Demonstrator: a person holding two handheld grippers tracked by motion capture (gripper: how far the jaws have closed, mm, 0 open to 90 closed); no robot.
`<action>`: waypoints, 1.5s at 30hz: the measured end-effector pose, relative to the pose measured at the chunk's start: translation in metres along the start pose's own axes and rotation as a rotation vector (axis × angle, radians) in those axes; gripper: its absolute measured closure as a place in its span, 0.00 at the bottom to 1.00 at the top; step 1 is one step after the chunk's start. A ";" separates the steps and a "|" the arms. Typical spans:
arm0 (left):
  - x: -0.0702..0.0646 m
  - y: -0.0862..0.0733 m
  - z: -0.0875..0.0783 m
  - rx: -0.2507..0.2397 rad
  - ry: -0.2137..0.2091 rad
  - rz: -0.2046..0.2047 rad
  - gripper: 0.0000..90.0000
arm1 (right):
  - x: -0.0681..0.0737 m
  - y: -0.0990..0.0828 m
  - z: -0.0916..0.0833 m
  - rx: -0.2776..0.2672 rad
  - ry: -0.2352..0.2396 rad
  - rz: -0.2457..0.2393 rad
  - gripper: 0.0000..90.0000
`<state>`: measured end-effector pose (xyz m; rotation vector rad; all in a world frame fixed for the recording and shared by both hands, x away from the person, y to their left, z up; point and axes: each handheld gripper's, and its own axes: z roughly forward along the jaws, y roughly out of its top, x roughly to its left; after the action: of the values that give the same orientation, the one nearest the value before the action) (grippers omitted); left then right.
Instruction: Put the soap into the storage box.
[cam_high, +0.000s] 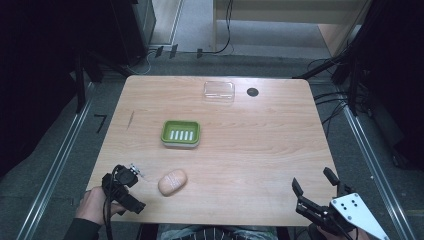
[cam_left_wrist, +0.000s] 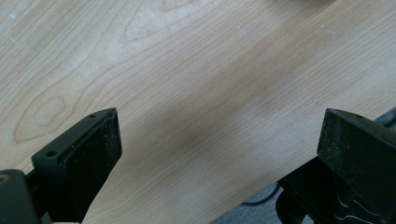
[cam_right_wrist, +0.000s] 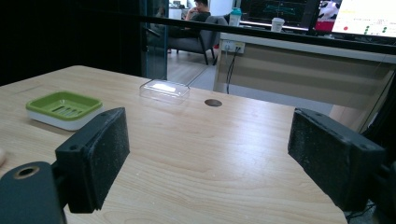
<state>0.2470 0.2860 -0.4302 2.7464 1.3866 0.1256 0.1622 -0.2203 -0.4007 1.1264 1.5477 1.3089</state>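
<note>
soap bar (cam_high: 172, 182) lies flat on the table (cam_high: 260, 150) near the front edge, left of centre, just right of the left gripper (cam_high: 131, 176). not touching it as far as the high view shows. green soap dish (cam_high: 180, 133) sits behind the soap toward mid-table, a gap of bare wood between them; clear lid (cam_high: 219, 91) is well back near the far edge, a small dark round hole (cam_high: 252, 91) just beside it.

left gripper: jaws wide apart, nothing between them, bare wood under them in the left gripper view (cam_left_wrist: 219, 140). right gripper (cam_high: 316, 186): jaws also wide apart and empty, hovering at the front right corner, well apart from everything; the right gripper view shows the dish (cam_right_wrist: 64, 108) and lid (cam_right_wrist: 164, 91) ahead.

risks, judged: the soap is rounded and likely slick, so a pinch off its middle could squirt it out sideways. it sits close to the front edge, so a nudge from the left jaws toward the person could roll it off the table. the left hand (cam_high: 95, 202) itself hangs at the table's front left corner, cable trailing, could snag on the edge.

room: open wood all round the soap, clear lane from soap to dish, right half of the table bare. only tight side is the front edge.
</note>
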 end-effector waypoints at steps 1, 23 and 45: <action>0.000 0.000 0.000 0.001 -0.001 0.002 0.00 | 0.000 0.000 0.000 -0.001 0.000 -0.001 0.15; -0.015 0.017 -0.005 -0.064 -0.028 0.046 0.00 | -0.002 -0.001 0.001 0.002 -0.003 -0.001 0.15; -0.035 0.056 -0.006 -0.097 -0.055 0.142 0.00 | -0.001 -0.001 0.001 0.009 -0.003 0.007 0.15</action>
<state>0.2711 0.2247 -0.4210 2.7438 1.1411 0.1200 0.1637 -0.2209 -0.4014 1.1401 1.5506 1.3059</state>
